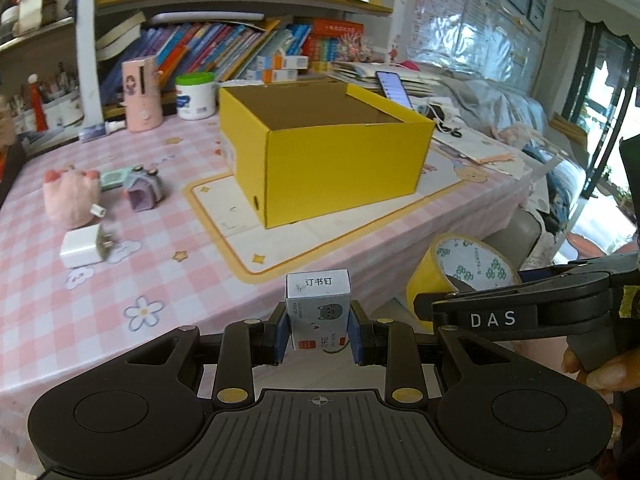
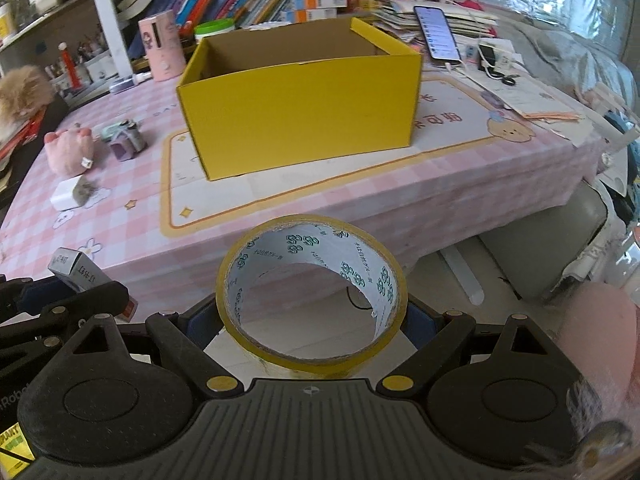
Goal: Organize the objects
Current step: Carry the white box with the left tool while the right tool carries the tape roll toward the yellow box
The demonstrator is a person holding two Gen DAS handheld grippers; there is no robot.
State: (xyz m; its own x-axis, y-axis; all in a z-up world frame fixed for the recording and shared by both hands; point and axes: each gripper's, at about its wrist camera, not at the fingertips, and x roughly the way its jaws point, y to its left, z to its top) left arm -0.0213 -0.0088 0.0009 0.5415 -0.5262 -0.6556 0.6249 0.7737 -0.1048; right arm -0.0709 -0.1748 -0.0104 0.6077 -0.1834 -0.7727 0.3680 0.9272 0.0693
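Observation:
My left gripper [image 1: 319, 334] is shut on a small white staple box [image 1: 319, 310], held upright off the near edge of the table. My right gripper [image 2: 312, 322] is shut on a roll of yellow tape [image 2: 312, 296], also off the table's near edge; the tape roll also shows in the left wrist view [image 1: 460, 276]. An open yellow cardboard box [image 1: 320, 148] [image 2: 296, 92] stands on a placemat in the middle of the pink checked table [image 1: 160, 280]. The staple box [image 2: 76, 270] shows at the left of the right wrist view.
On the left of the table lie a pink plush toy [image 1: 72, 196], a white charger [image 1: 86, 246] and a small purple toy [image 1: 142, 190]. A pink bottle [image 1: 142, 94], a white jar [image 1: 196, 96], a phone [image 1: 394, 88] and bookshelves stand behind the box.

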